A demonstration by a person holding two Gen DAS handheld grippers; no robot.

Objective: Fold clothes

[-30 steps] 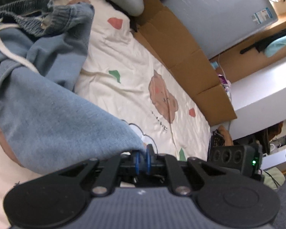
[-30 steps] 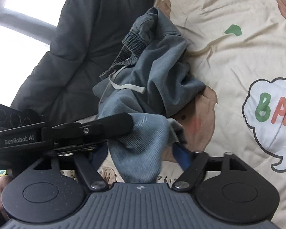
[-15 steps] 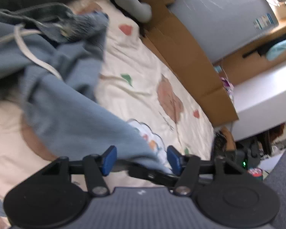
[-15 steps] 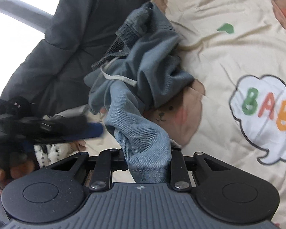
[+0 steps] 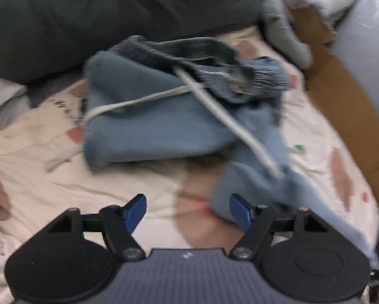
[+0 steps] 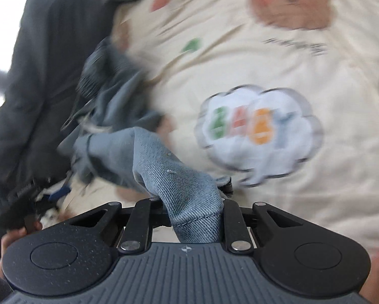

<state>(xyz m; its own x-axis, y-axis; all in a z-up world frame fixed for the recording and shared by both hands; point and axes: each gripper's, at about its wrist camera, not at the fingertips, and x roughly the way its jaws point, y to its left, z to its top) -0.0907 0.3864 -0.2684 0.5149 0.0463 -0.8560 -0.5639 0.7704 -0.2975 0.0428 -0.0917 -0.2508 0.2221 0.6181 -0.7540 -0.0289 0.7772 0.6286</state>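
Denim-blue trousers (image 5: 164, 116) lie bunched on the bed's printed sheet (image 5: 113, 185) (drawstring loose across them). The right hand-held gripper (image 6: 192, 202) is clamped on a leg hem; the left hand-held gripper (image 5: 188, 209) gapes, holding nothing. Likely spreading the garment: the left needs another edge.

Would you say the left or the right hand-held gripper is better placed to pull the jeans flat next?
Probably the right hand-held gripper: it is shut on a hem of the jeans. The left hand-held gripper is open, holding nothing.
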